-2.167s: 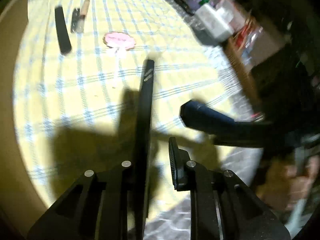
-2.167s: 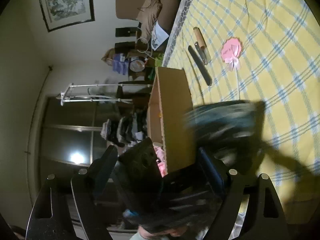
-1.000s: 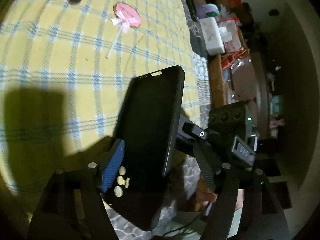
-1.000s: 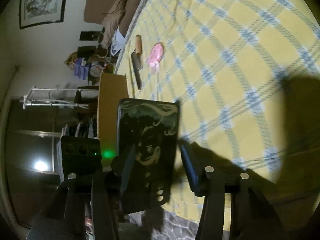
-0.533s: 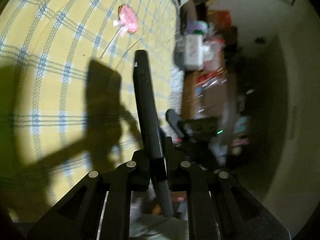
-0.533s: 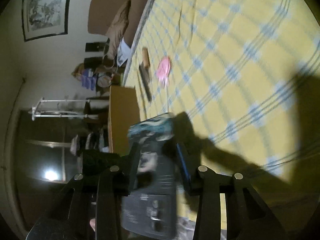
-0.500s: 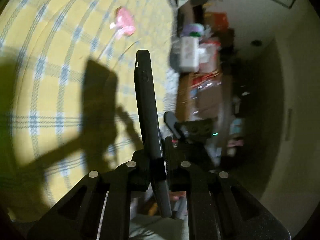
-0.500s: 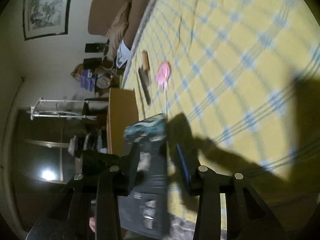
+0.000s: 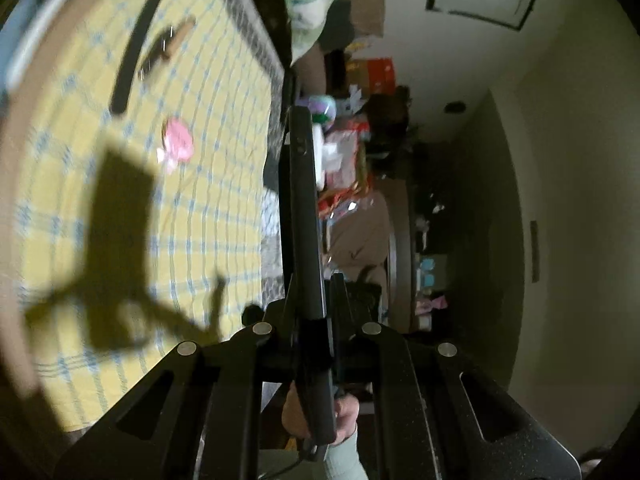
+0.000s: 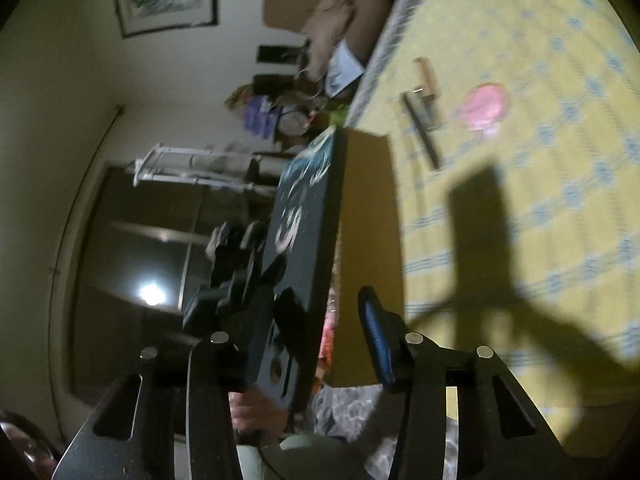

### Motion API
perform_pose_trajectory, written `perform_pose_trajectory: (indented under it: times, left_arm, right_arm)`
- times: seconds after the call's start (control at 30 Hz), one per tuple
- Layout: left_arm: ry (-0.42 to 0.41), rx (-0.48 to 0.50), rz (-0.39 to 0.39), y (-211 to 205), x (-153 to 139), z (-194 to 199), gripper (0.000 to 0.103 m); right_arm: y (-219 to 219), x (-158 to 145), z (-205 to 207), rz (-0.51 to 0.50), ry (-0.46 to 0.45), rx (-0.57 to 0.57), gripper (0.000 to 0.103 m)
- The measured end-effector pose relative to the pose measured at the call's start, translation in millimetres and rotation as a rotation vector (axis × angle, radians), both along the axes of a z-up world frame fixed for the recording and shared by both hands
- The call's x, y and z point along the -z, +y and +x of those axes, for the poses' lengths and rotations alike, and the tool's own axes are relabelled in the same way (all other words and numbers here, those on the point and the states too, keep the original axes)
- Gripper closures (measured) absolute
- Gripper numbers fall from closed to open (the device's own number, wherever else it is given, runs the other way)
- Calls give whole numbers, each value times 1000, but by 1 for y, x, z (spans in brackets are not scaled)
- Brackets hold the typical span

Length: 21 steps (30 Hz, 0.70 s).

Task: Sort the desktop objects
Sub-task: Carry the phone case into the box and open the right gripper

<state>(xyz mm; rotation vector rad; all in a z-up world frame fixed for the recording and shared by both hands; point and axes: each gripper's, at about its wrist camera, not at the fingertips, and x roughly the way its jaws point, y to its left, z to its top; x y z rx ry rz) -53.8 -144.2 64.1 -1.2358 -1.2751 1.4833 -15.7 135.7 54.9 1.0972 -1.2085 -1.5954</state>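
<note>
A black phone [image 9: 305,216] stands edge-on between the fingers of my left gripper [image 9: 314,316], which is shut on its lower part, above the table's near edge. In the right wrist view the same phone [image 10: 308,236] shows its patterned back, tilted, with the left gripper [image 10: 230,280] clamped on it from the left. My right gripper [image 10: 324,314] is open. Its blue-padded right finger [image 10: 376,332] stands clear of the phone, and the phone covers its left fingertip. A pink lollipop [image 9: 178,142], a long black strip [image 9: 128,60] and a small knife [image 9: 166,42] lie on the yellow checked tablecloth [image 9: 208,220].
A cardboard box [image 10: 366,232] stands against the table's edge, with pink items [image 10: 328,328] inside it. A hand [image 9: 316,416] shows below the left gripper. Cluttered shelves and bags [image 9: 348,152] line the room beyond the table. A sofa [image 10: 320,4] sits at the far end.
The left gripper's jaws were open around the phone a second ago and have shut on it. The phone has left the right gripper's jaws and both hands have risen and swung.
</note>
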Motion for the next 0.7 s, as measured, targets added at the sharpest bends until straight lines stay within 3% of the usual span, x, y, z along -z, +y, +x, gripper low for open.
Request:
perform_pose_trajectory:
  times: [0.07, 0.2, 0.4, 0.7]
  left_arm:
    - [13, -42, -9, -19, -8, -2, 93]
    - [21, -110, -11, -67, -16, -5, 93]
    - [35, -210, -117, -146, -27, -24, 91]
    - [-40, -329, -275, -220, 15, -65, 84]
  right_arm:
    - [-19, -12, 0, 5, 48, -24, 67]
    - [-71, -38, -11, 69, 148, -71, 70]
    - [-157, -46, -36, 131, 193, -134, 70]
    - [-263, -26, -103, 282, 182, -236, 70]
